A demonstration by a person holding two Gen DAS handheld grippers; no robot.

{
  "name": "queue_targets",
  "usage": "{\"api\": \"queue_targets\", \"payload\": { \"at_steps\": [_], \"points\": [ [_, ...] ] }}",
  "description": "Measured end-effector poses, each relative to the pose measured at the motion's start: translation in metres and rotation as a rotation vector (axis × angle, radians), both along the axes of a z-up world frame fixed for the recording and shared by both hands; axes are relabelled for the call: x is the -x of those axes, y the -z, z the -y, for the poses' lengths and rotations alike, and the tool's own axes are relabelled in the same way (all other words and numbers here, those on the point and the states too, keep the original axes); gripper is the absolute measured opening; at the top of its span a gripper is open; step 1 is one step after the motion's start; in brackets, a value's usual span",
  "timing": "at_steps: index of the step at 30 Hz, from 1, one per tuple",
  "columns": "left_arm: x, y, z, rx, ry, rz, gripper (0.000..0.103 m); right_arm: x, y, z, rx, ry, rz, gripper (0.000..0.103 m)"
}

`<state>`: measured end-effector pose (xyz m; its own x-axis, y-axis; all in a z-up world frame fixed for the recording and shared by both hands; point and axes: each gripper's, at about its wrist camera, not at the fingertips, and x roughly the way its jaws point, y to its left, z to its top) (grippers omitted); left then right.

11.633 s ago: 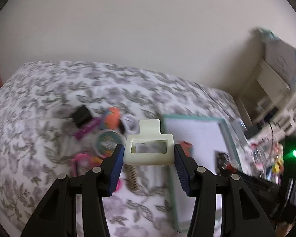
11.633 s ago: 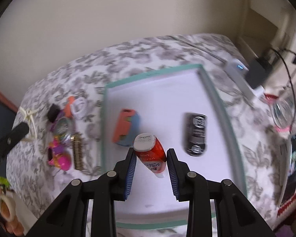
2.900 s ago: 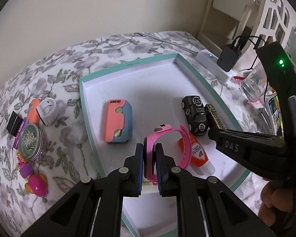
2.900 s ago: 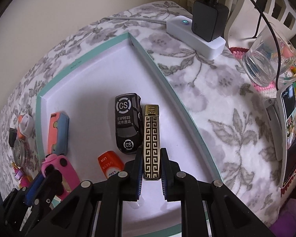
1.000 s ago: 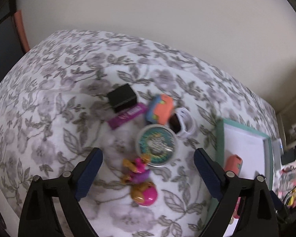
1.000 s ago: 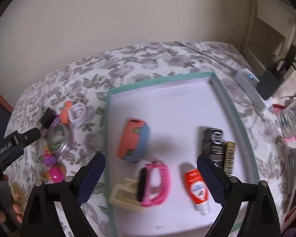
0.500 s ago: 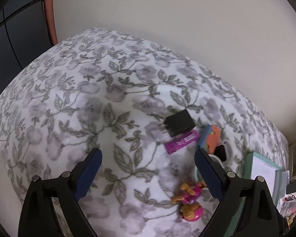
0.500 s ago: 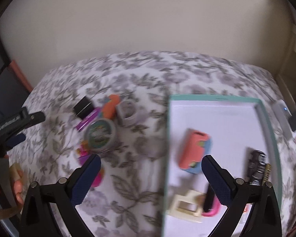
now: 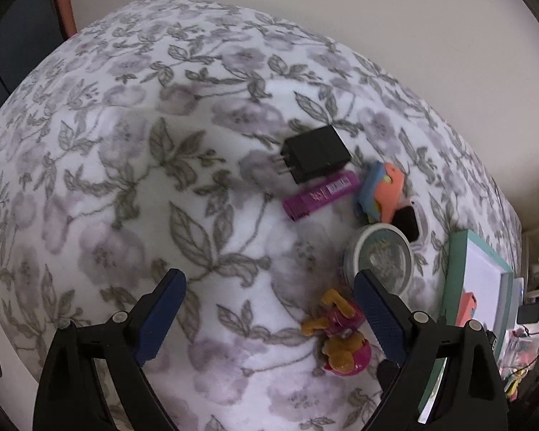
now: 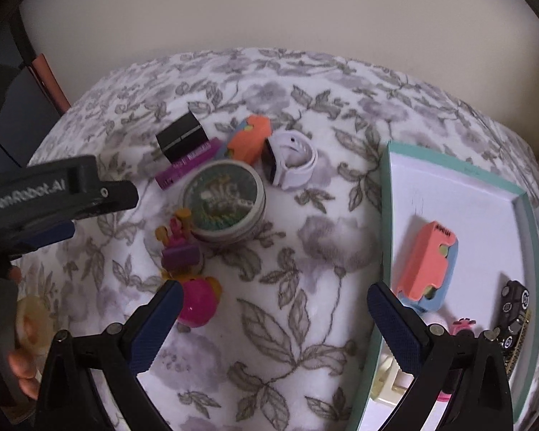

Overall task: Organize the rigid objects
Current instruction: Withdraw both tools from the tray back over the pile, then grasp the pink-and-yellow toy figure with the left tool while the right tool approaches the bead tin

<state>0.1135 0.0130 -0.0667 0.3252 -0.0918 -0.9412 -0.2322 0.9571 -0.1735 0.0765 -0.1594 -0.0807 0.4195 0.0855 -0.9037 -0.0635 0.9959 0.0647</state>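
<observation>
Both grippers, left (image 9: 269, 310) and right (image 10: 269, 323), hang spread and empty between trips to the tray (image 10: 384, 215), toys (image 10: 197, 301) beside the right's left finger apparently next for picking.

Both views are dim and soft, lit evenly by diffuse indoor light with a muddy, greyish cast. Fisheye distortion bulges the floral cloth (image 9: 183, 186) into a dome, and dark vignetting rings the corners. Shadows are faint smudges beside the round tin (image 10: 223, 204). Edges look slightly motion-blurred; no glare shows.
</observation>
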Motion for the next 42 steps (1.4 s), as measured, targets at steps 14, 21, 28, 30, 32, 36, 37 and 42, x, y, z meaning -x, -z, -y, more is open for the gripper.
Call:
{"api": "queue_targets", "payload": {
  "at_steps": [14, 21, 28, 30, 32, 36, 37, 42],
  "points": [
    [0.001, 0.024, 0.037, 0.08, 0.122, -0.11, 0.091, 0.004, -0.002, 0.024, -0.01, 0.052, 0.007, 0.103],
    [-0.002, 0.033, 0.043, 0.11, 0.134, -0.131, 0.073, 0.004, -0.005, 0.038, -0.032, 0.088, 0.013, 0.103],
    [-0.006, 0.036, 0.044, 0.158, 0.141, -0.143, 0.046, 0.003, -0.01, 0.049, -0.034, 0.118, 0.026, 0.103],
    [-0.006, 0.037, 0.044, 0.171, 0.139, -0.142, 0.045, 0.0, -0.012, 0.052, -0.033, 0.126, 0.029, 0.103],
    [-0.006, 0.037, 0.045, 0.177, 0.137, -0.138, 0.044, -0.002, -0.014, 0.054, -0.035, 0.133, 0.035, 0.103],
    [-0.007, 0.034, 0.039, 0.206, 0.111, -0.133, 0.044, -0.008, -0.017, 0.052, -0.029, 0.13, 0.044, 0.103],
    [-0.005, 0.033, 0.035, 0.2, 0.106, -0.129, 0.044, -0.009, -0.018, 0.051, -0.027, 0.13, 0.045, 0.103],
    [-0.007, 0.024, 0.016, 0.149, 0.05, -0.093, 0.043, -0.023, -0.016, 0.043, -0.035, 0.119, 0.047, 0.103]
  ]
}}
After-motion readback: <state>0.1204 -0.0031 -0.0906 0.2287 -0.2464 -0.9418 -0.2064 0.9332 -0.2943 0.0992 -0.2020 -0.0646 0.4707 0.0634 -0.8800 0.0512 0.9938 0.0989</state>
